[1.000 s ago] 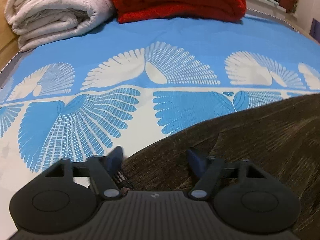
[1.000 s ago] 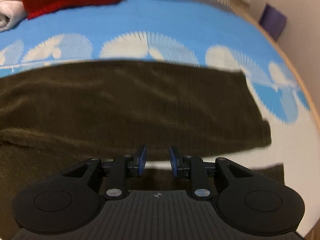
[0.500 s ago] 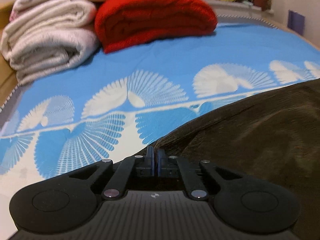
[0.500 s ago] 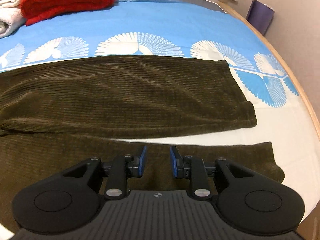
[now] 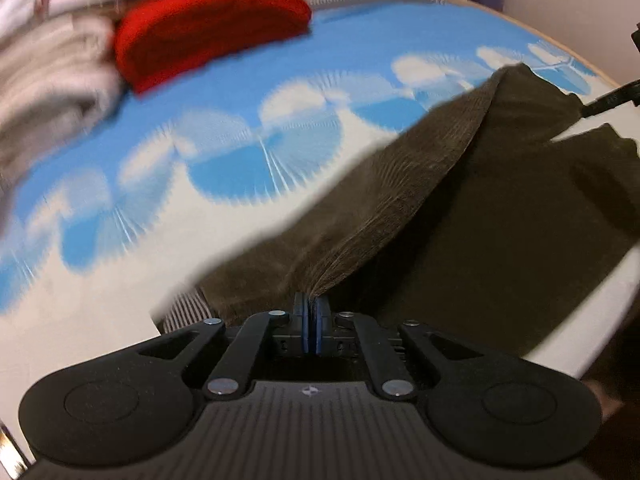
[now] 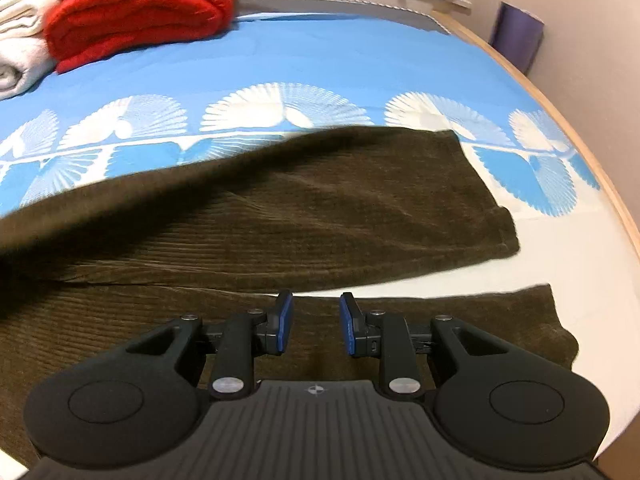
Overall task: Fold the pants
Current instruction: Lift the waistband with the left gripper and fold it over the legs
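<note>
Pants (image 6: 320,216) – ribbed matt corduroy; red blanket (image 6: 140,8) – fuzzy fleece.

Pants (image 6: 304,216): dark olive-brown corduroy, legs spread side by side across the bed, cuffs toward its right edge. One edge pulled up into a taut ridge (image 5: 404,196), rest draping down to the bed.

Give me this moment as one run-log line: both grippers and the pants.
left gripper: jaws shut on pants, edge lifted | right gripper: jaws open over near leg, not gripping | far leg flat on bed
</note>
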A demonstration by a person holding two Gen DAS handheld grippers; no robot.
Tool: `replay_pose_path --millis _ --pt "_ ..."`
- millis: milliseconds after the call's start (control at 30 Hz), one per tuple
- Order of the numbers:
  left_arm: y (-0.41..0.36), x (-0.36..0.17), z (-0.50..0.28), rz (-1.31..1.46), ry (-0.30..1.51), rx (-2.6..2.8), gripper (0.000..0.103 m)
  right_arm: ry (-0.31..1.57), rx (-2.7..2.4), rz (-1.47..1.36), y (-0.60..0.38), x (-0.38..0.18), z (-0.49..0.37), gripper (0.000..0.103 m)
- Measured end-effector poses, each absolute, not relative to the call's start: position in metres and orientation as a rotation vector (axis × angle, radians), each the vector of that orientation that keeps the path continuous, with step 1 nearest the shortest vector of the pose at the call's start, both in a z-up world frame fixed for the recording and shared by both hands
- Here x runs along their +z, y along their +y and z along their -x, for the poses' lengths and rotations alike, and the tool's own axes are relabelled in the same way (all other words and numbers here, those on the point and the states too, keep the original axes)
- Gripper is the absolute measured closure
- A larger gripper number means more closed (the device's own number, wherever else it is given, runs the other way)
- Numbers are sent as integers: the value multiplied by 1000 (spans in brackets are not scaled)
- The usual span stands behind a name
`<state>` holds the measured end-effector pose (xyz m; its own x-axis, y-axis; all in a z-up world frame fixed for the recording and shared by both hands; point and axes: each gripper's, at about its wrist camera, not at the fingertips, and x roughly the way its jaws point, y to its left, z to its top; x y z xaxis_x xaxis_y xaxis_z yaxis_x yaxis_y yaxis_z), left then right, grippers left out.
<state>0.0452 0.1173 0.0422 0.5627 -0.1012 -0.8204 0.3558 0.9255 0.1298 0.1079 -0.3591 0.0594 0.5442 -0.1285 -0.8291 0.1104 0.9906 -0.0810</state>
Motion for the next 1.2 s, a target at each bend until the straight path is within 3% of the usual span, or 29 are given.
replay_pose_path --millis 67,100,133,300,500,733,967,1100,1200 --pt "136 32 -51 -178 1015 -208 97 977 -124 31 -354 61 -107 76" --pt "152 31 -56 -64 1043 -181 91 977 -123 28 -352 61 -107 76" --pt "169 31 -60 65 1060 -165 77 976 -125 21 -352 62 -107 76" --pt "213 17 -72 390 1157 -95 52 956 -145 -37 -360 66 -109 76" --pt "221 -19 -96 453 1335 -44 42 945 -170 -70 -369 65 -113 76" --pt "224 -37 -113 477 1361 24 34 877 -189 -313 -392 72 -121 73" --pt "227 -43 -129 525 1366 139 37 836 -168 -577 -399 57 -145 69" --pt "229 -37 -134 497 1333 201 67 848 -179 -640 -392 41 -170 69" --pt "228 -27 -136 456 1282 204 73 876 -186 -665 -386 26 -192 69"
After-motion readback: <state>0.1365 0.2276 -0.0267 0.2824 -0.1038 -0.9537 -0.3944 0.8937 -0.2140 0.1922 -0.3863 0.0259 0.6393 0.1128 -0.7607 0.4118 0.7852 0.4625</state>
